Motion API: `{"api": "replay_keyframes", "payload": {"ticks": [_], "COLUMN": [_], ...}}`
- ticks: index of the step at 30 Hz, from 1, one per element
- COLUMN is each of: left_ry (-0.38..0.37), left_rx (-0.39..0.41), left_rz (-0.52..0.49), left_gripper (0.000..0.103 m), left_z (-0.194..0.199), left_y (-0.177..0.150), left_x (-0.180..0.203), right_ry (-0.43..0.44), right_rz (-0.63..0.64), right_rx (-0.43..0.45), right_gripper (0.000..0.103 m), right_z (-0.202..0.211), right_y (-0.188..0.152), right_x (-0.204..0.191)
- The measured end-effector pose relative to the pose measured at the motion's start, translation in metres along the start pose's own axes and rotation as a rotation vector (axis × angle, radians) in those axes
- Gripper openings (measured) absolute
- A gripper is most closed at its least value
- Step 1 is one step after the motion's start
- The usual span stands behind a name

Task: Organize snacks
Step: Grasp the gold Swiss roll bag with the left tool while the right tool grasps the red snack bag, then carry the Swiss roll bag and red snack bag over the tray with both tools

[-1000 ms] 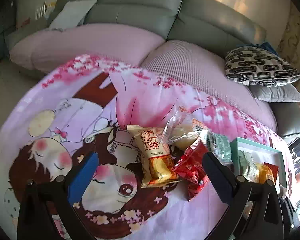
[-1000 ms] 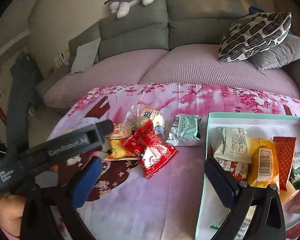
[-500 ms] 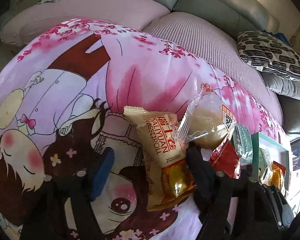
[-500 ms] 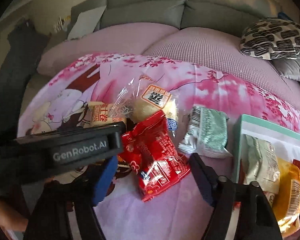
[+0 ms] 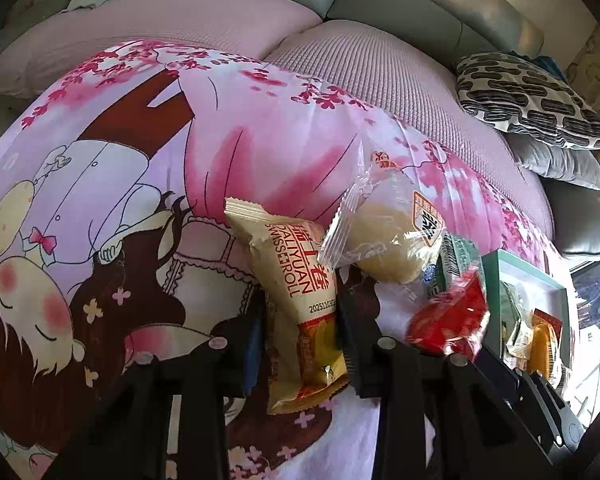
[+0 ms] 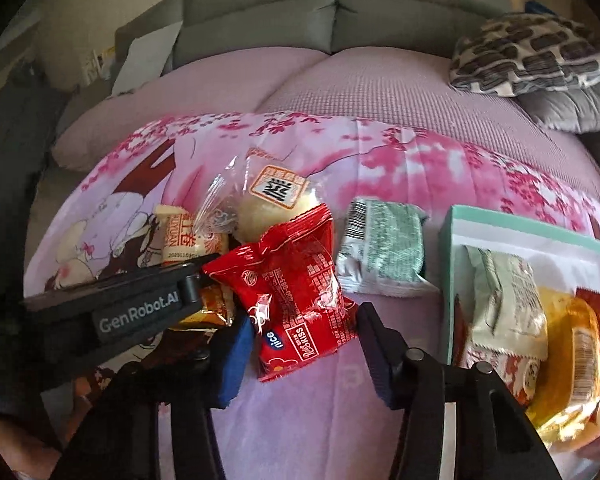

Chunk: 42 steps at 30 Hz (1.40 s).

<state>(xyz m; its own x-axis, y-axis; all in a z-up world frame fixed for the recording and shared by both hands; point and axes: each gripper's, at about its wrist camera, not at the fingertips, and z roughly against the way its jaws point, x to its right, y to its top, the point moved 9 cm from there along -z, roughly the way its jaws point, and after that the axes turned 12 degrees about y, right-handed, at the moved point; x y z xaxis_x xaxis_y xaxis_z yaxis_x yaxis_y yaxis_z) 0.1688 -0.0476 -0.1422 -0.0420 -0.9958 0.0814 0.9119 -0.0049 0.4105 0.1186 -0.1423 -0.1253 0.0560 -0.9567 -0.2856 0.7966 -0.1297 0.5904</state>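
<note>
My left gripper (image 5: 302, 344) is closed on the lower half of a cream and gold Swiss roll packet (image 5: 296, 292) lying on the pink cartoon blanket (image 5: 120, 200). My right gripper (image 6: 300, 344) is open, its fingers either side of a red snack packet (image 6: 296, 284) that still lies on the blanket. A clear-wrapped pale bun (image 6: 276, 204) lies behind both packets. A green and white packet (image 6: 380, 252) lies beside a teal box (image 6: 448, 240) holding several snacks. The left gripper's body (image 6: 136, 308) shows in the right wrist view.
The blanket covers a pink-cushioned grey sofa (image 6: 340, 12). A black and white patterned cushion (image 6: 528, 52) and a grey cushion (image 6: 576, 108) lie at the right. The teal box also shows at the right edge of the left wrist view (image 5: 524, 280).
Both grippers moved forward and down onto the snacks. The left fingers narrowed and closed on the Swiss roll packet. The right fingers narrowed around the red packet.
</note>
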Motion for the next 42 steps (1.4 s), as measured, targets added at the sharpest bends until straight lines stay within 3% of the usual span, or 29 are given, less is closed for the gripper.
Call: {"api": "replay_keyframes", "payload": {"ticks": [18, 28, 35, 42], "left_ry": [-0.029, -0.036, -0.047, -0.091], "left_rx": [0.151, 0.258, 0.277, 0.249], "left_rz": [0.079, 0.078, 0.018, -0.112], "left_gripper": [0.035, 0.035, 0.035, 0.035], "left_z": [0.071, 0.114, 0.124, 0.120], "left_y": [0.008, 0.010, 0.000, -0.026], "left_x": [-0.016, -0.007, 0.020, 0.071], "right_ry": [0.038, 0.024, -0.029, -0.098], "right_rz": [-0.091, -0.155, -0.206, -0.349], "right_rx": [0.170, 0.209, 0.232, 0.281], "right_gripper": [0.051, 0.050, 0.051, 0.051], "right_z": [0.093, 0.129, 0.149, 0.176], "right_y": [-0.003, -0.014, -0.016, -0.024], "right_x": [-0.003, 0.015, 0.047, 0.110]}}
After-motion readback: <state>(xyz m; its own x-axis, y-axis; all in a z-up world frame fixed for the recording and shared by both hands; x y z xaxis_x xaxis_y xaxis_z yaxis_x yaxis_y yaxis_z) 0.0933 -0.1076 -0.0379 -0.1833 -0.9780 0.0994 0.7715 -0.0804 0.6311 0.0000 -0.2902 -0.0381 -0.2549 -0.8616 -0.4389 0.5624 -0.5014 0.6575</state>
